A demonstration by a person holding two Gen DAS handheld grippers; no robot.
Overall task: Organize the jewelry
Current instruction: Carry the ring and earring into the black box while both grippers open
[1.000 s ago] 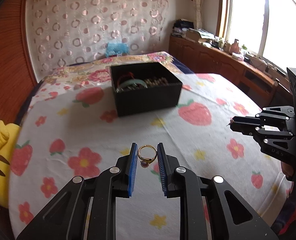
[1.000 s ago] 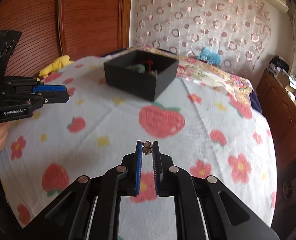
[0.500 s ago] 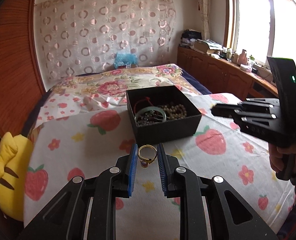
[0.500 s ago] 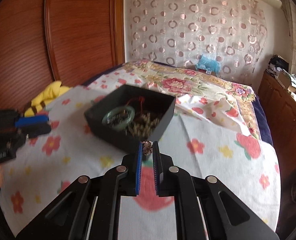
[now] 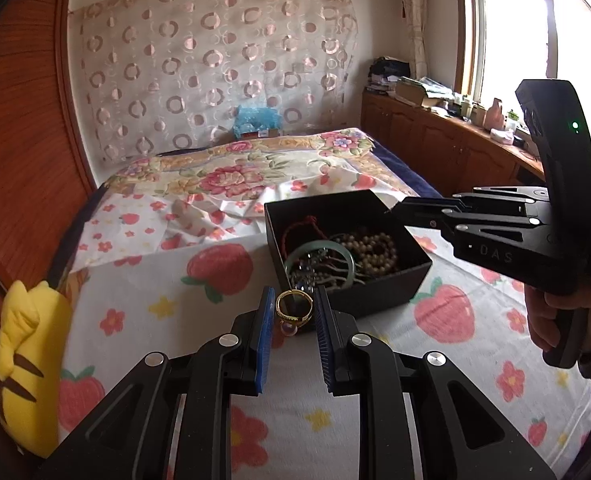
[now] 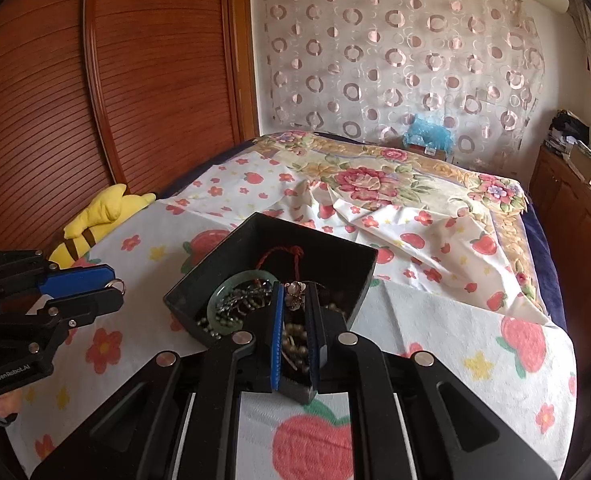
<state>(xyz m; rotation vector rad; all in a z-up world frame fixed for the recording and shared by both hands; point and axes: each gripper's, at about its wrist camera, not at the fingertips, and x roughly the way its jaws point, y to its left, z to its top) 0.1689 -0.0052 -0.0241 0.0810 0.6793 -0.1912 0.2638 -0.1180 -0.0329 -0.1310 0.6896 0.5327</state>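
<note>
A black open box [image 5: 379, 294] [image 6: 365, 264] sits on the strawberry-print bed sheet and holds a green bangle [image 5: 349, 254], a red cord and beaded strings [image 5: 375, 248]. My left gripper [image 5: 294, 312] is shut on a gold ring [image 5: 293, 307] with a pale stone, just short of the box's near wall. My right gripper [image 6: 295, 300] is shut on a small flower-shaped piece [image 6: 295, 294] and hovers over the box's inside; it also shows in the left wrist view [image 5: 399, 210].
A yellow plush toy [image 5: 27, 360] [image 6: 99, 216] lies at the bed's left edge by the wooden wall. A floral quilt [image 6: 395, 184] covers the far bed. Wooden cabinets [image 5: 447, 152] with clutter run under the window at right.
Both grippers have moved toward the box, each still holding its piece. The right gripper now hangs over the box's inside; the left one has come up to its near wall.
</note>
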